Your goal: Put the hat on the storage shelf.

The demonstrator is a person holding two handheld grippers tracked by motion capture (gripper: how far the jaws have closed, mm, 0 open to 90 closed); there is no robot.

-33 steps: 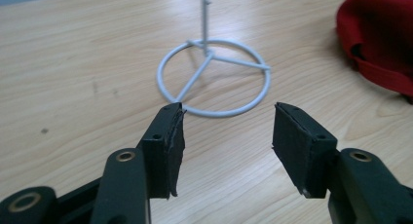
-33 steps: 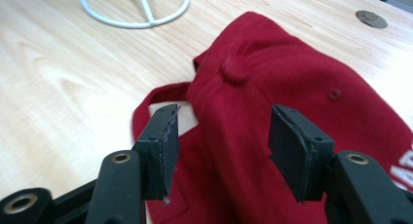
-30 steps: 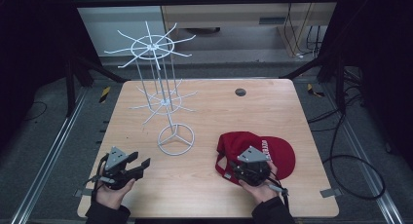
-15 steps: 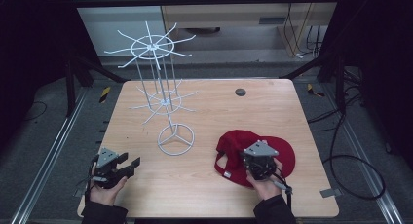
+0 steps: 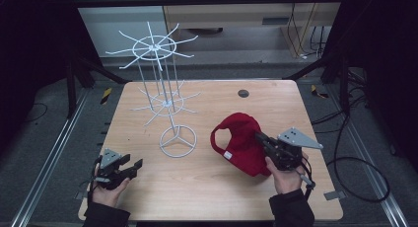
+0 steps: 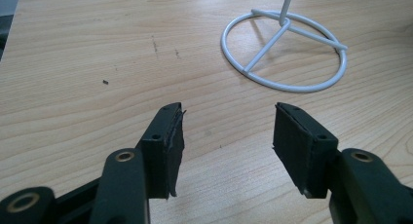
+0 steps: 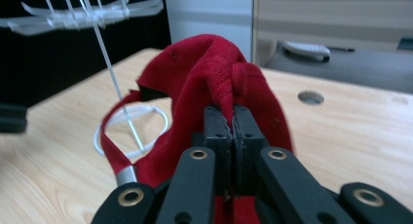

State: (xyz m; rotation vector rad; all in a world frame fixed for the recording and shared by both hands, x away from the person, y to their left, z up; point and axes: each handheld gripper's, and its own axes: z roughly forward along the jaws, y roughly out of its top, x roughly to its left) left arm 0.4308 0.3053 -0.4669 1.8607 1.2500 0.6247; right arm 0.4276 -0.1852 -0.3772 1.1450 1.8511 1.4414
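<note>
A red cap [image 5: 241,138] hangs lifted off the wooden table [image 5: 207,192] at the right, its fabric bunched between the jaws of my right gripper [image 5: 260,137], which is shut on it. In the right gripper view the cap [image 7: 204,78] rises pinched above the closed jaws of that gripper [image 7: 232,113], its back strap dangling low at the left. A white wire hanger stand [image 5: 170,101] stands left of centre on its ring base [image 6: 285,51]. My left gripper [image 5: 134,167] rests low near the table's front left corner, open with nothing between its jaws [image 6: 226,131].
A small dark round hole [image 5: 243,93] sits in the tabletop behind the cap. The stand's wire arms [image 5: 153,44] spread wide at two heights. Dark floor, metal rails and cables surround the table.
My right gripper closed on the red cap and has raised it off the table, tilting toward the stand. My left gripper slid a little left and lower.
</note>
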